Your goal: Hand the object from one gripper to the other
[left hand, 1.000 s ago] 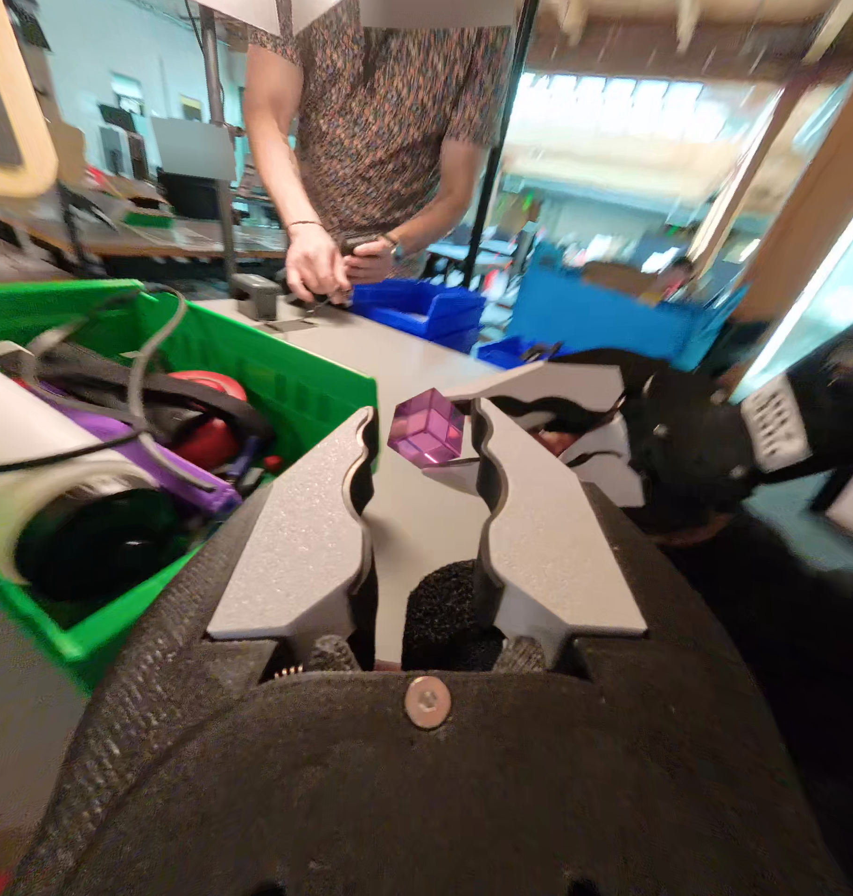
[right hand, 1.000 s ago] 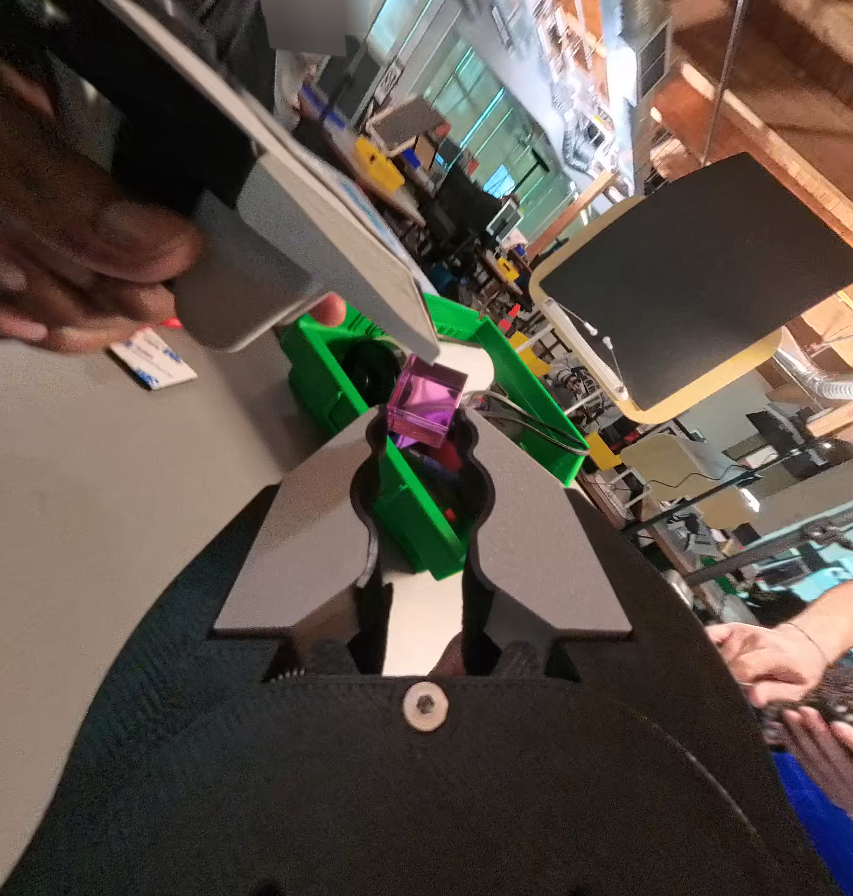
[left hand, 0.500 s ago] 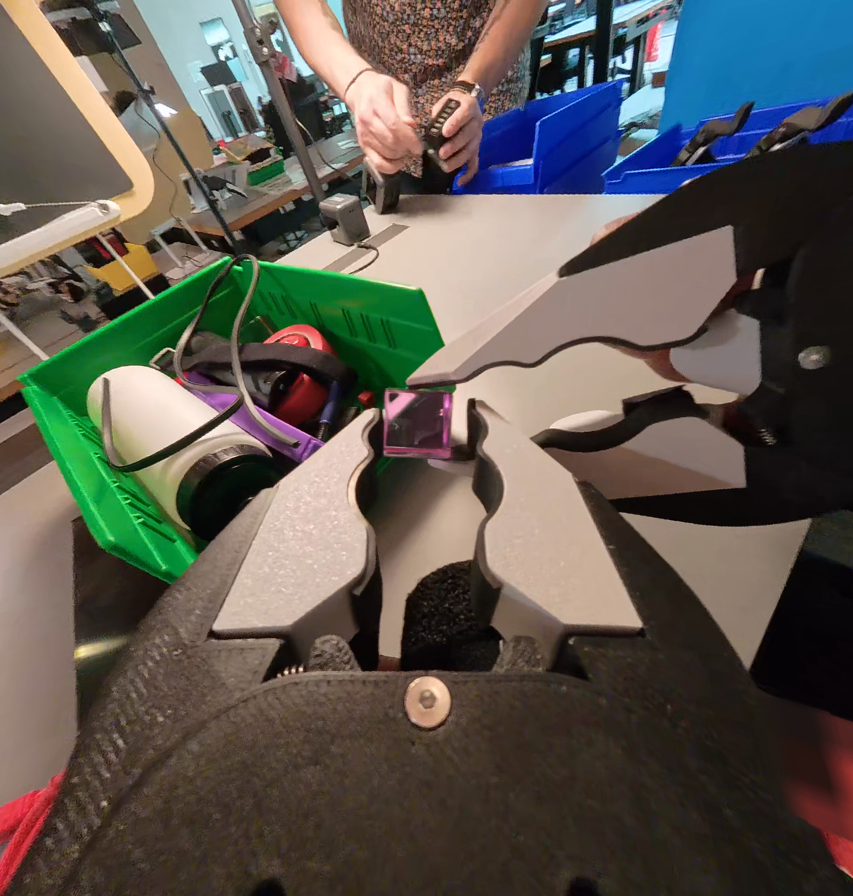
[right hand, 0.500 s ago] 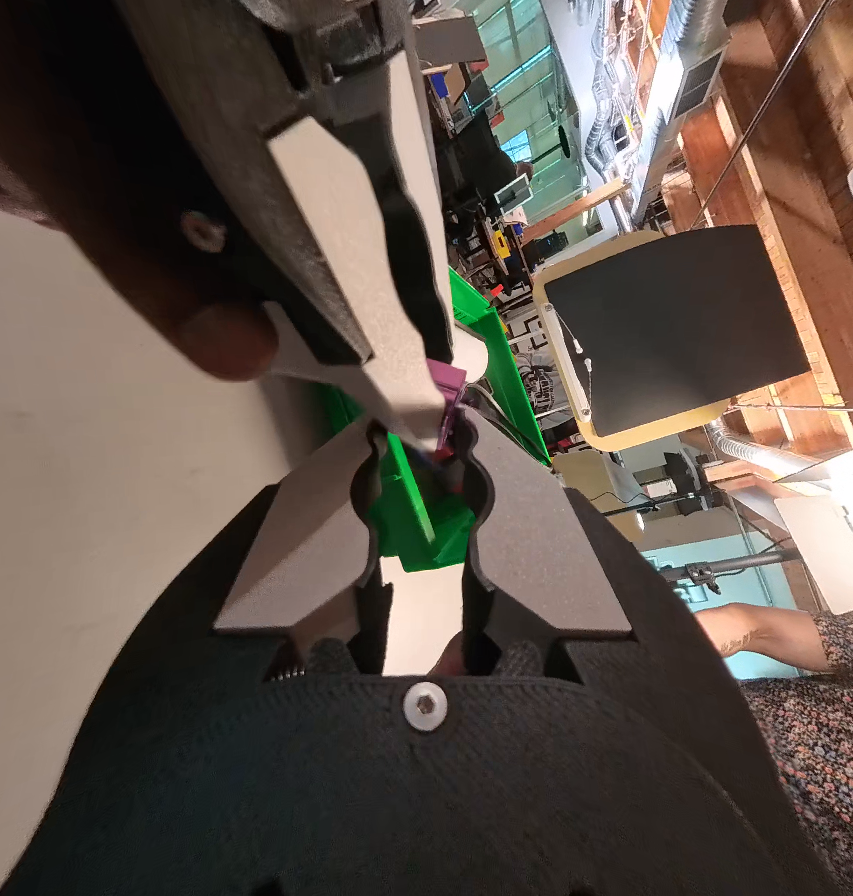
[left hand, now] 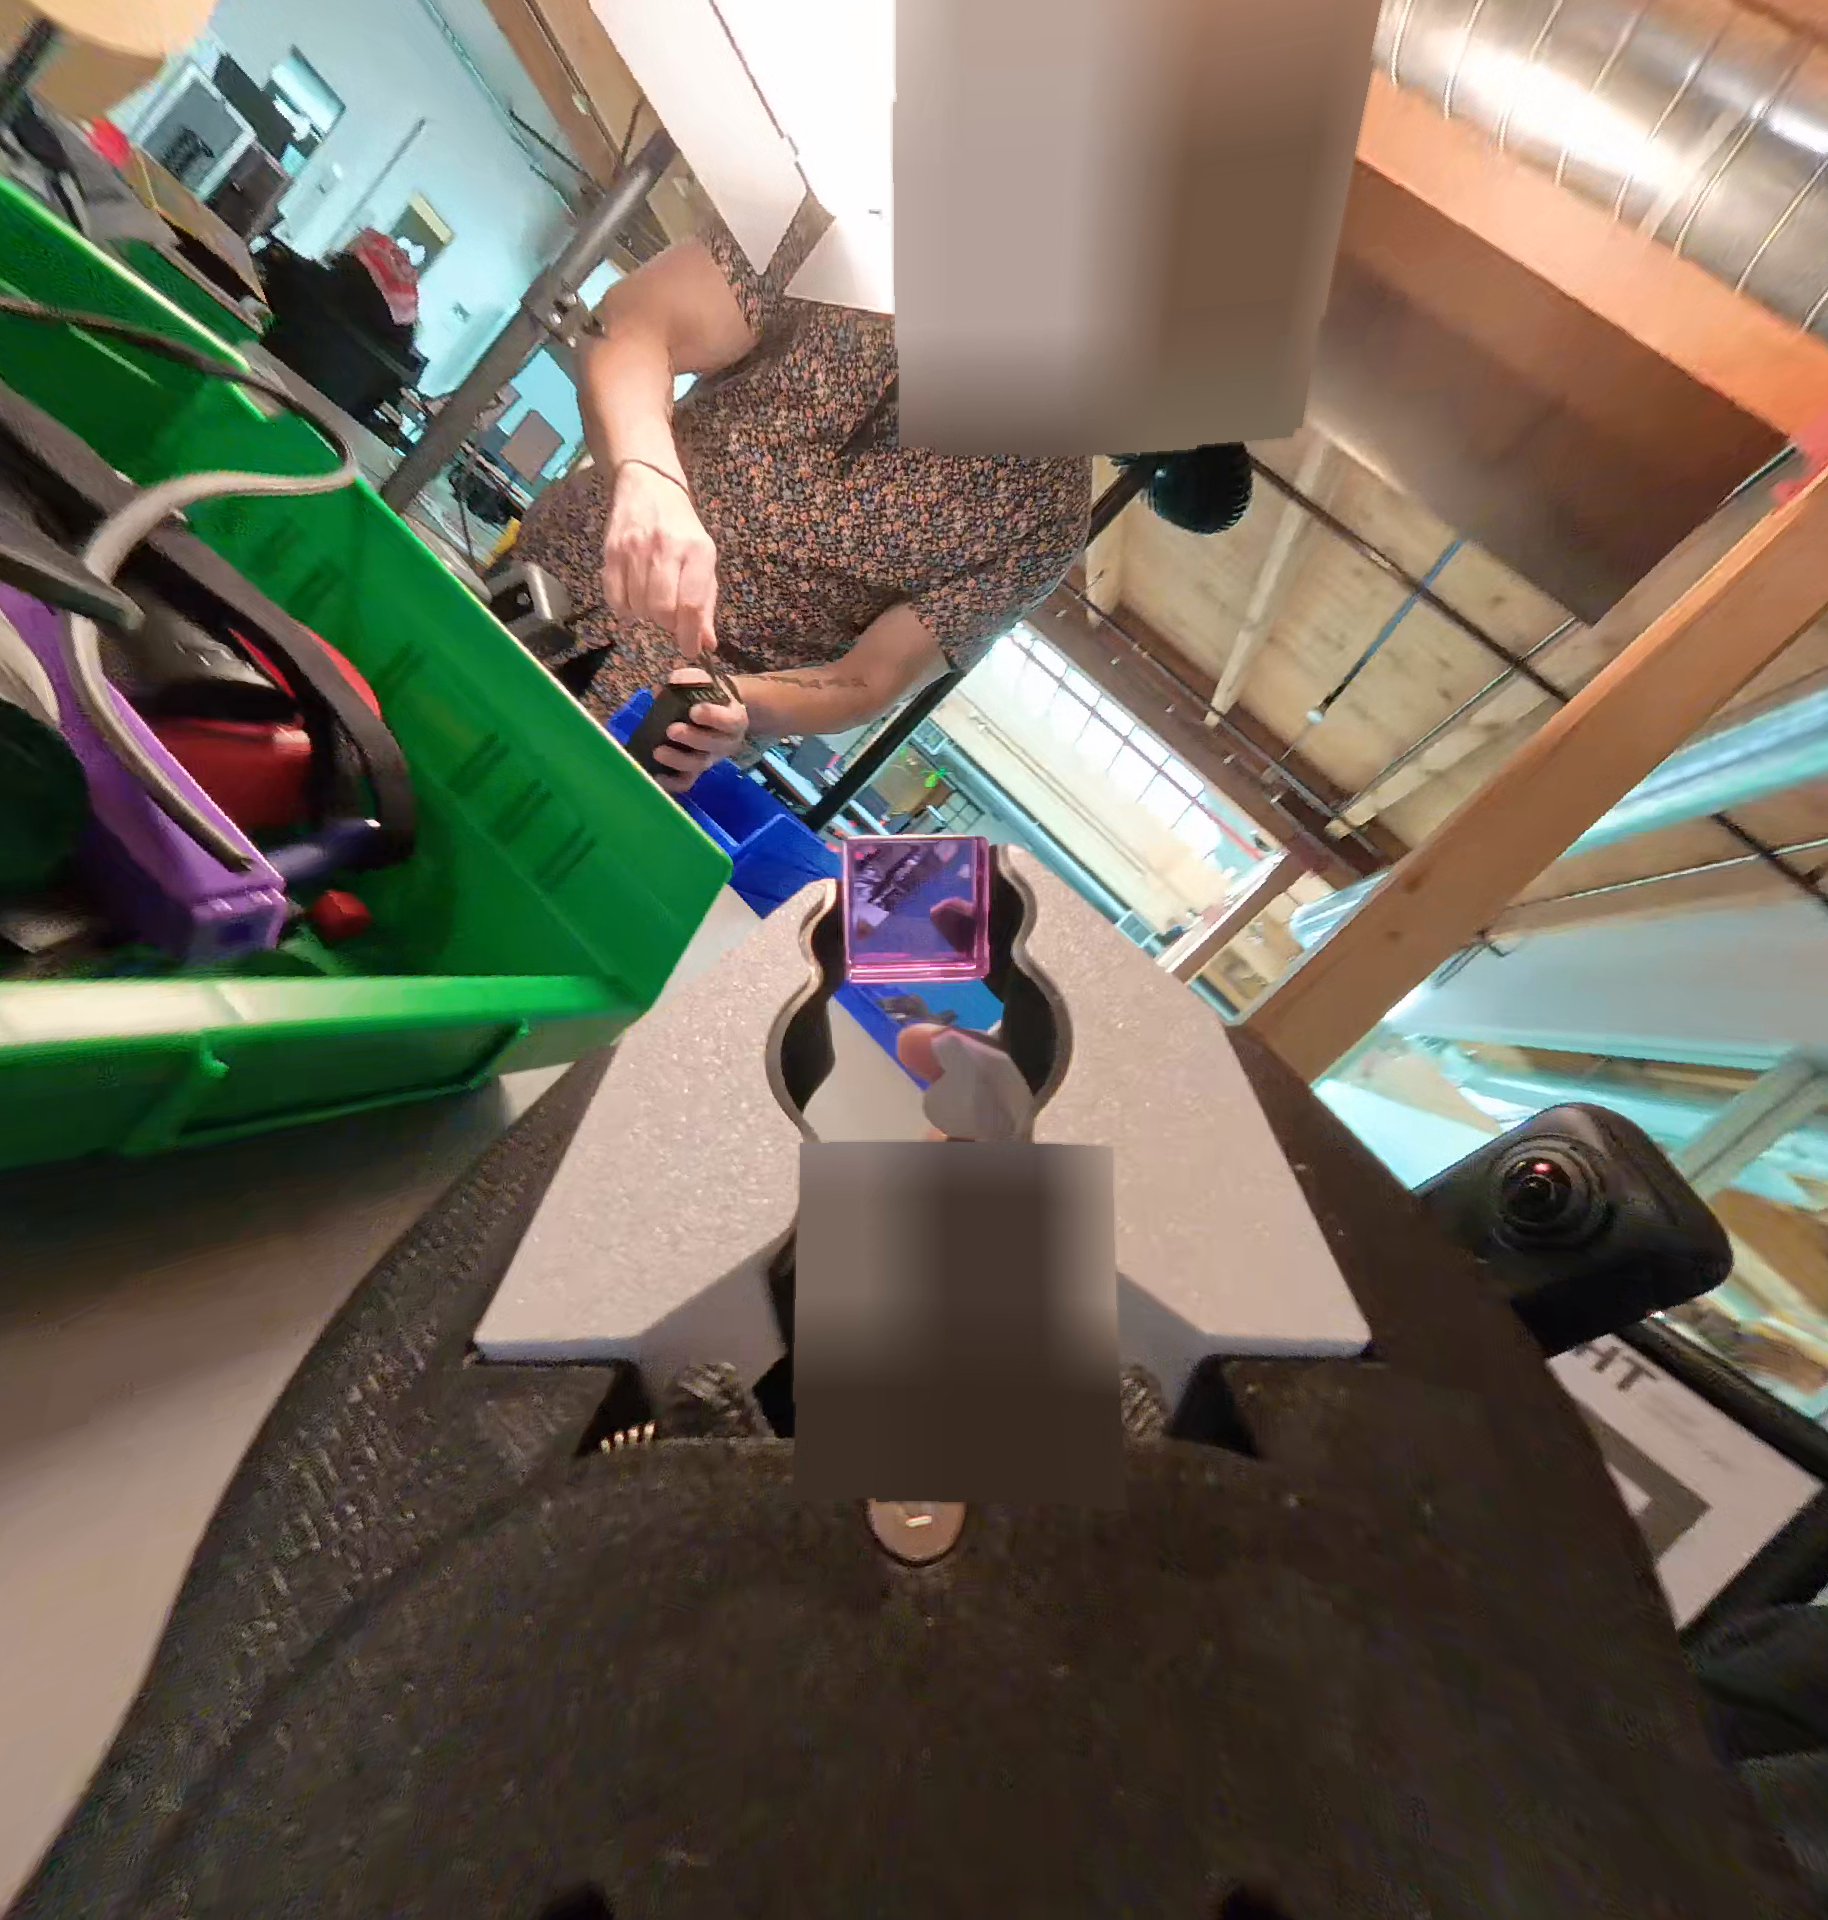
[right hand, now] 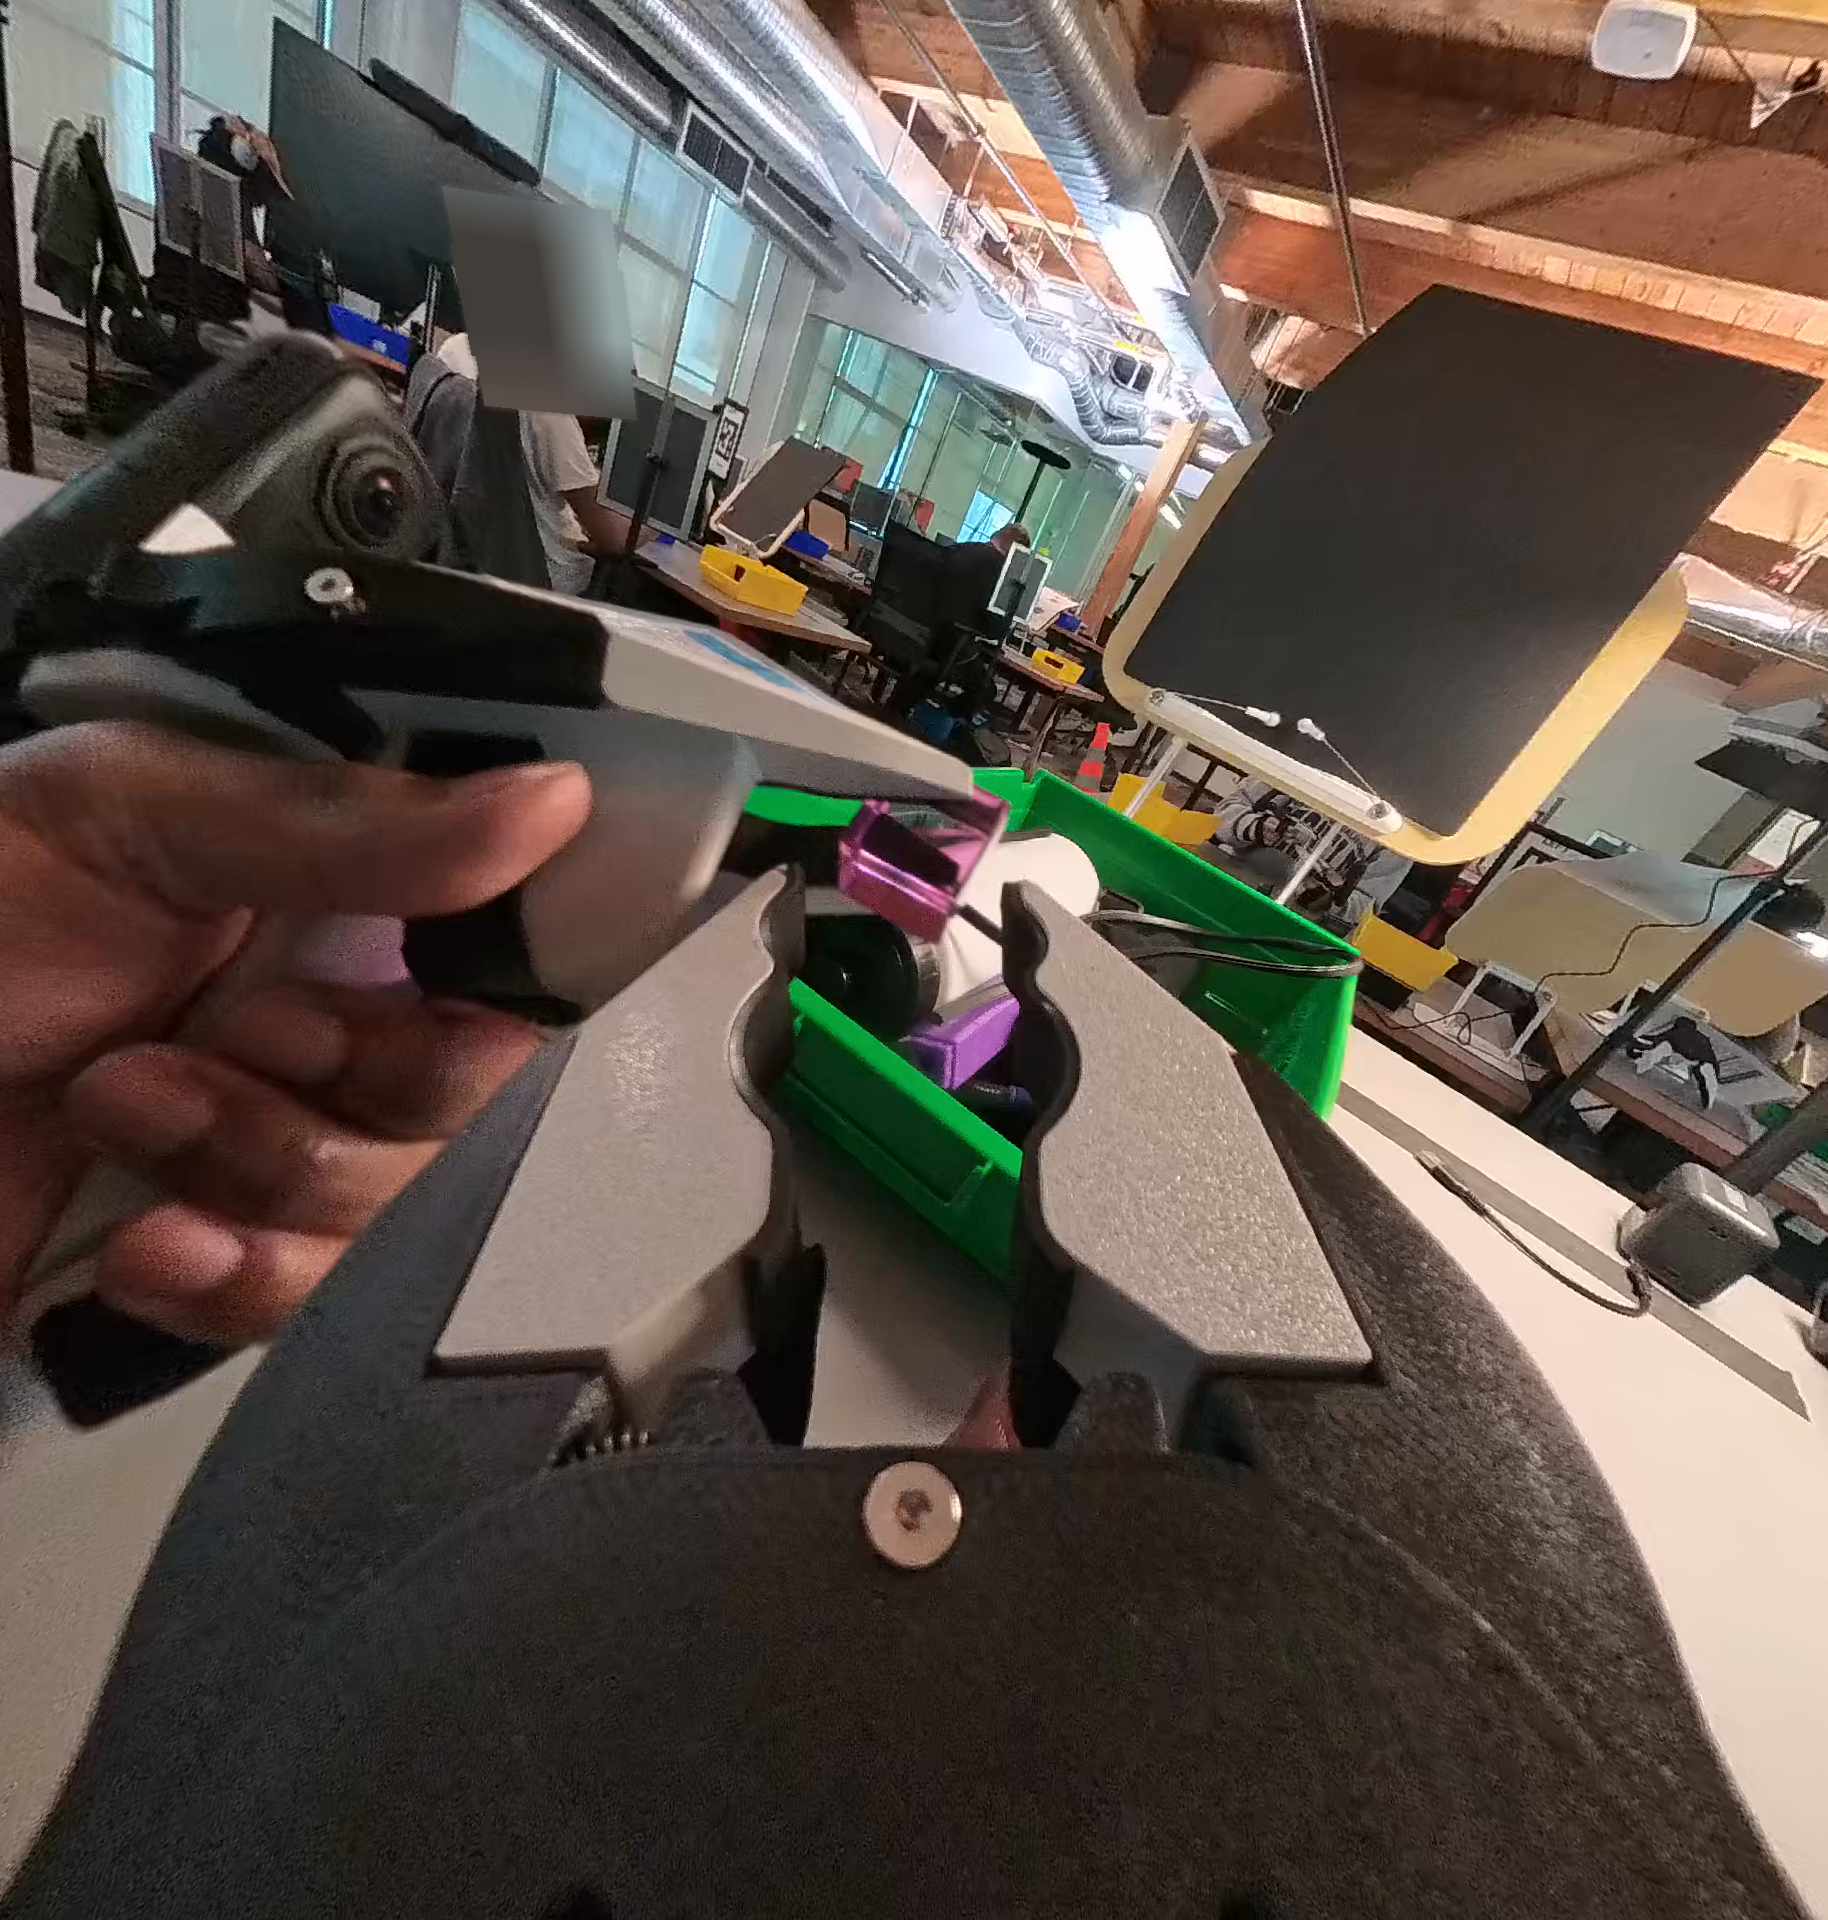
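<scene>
the cube [left hand: 916, 910] sits between the left gripper [left hand: 916, 914] fingertips, bin [left hand: 536, 727] to its left.

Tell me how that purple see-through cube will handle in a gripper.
The purple cube looks rigid: its edges stay straight while the left gripper pinches it at the fingertips. Its glossy, reflective faces suggest it may be slippery, so a tip-only hold could slip. Flat sides mean it probably won't roll. The right gripper is open.

Blue label [right hand: 728, 652] on the left gripper [right hand: 925, 847] carries print, seemingly too blurred to read.
</scene>
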`<state>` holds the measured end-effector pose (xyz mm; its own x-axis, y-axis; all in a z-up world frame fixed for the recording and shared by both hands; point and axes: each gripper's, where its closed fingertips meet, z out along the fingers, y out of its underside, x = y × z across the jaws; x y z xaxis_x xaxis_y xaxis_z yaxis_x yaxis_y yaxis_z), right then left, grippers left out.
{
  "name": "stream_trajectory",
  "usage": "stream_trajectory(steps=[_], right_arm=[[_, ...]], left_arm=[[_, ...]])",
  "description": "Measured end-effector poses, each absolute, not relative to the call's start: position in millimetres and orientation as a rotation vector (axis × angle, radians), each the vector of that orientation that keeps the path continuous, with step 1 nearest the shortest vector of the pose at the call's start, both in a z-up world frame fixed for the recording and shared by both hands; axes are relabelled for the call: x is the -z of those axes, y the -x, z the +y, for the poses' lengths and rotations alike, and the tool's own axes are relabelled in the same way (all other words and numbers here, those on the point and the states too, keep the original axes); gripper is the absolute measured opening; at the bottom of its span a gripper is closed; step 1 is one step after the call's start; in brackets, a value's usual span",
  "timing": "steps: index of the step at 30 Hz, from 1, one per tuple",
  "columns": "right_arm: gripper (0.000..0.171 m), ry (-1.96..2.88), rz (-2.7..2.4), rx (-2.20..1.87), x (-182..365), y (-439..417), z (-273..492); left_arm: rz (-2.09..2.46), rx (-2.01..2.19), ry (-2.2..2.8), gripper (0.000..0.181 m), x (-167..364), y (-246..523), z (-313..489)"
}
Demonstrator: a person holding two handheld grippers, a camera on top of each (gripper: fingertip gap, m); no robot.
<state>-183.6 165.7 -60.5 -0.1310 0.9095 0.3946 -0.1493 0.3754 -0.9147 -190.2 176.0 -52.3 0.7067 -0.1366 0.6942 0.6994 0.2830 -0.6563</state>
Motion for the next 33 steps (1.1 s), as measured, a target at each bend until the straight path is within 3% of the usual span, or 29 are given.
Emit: stream_trajectory(steps=[10,17,24,29,33], right_arm=[[0.029,0.631,-1.426,-0.920,62.3,183.9,176.0],[0.029,0.537,-1.580,-0.683,70.5,182.8,182.9],[0.029,0.472,-1.642,-0.558,81.8,184.3,176.0],[0.028,0.483,-1.611,-0.630,77.4,184.0,176.1],[0.034,0.556,-1.494,-0.817,65.3,183.4,180.0]], left_arm=[[-0.546,0.651,1.238,0.030,56.1,176.3,185.1],[-0.189,-0.061,1.592,0.047,57.0,175.3,175.7],[-0.060,-0.352,1.743,0.031,76.2,173.1,177.3],[-0.101,-0.277,1.684,0.027,73.2,179.3,176.2],[-0.255,0.109,1.526,0.027,63.9,183.4,176.4]])
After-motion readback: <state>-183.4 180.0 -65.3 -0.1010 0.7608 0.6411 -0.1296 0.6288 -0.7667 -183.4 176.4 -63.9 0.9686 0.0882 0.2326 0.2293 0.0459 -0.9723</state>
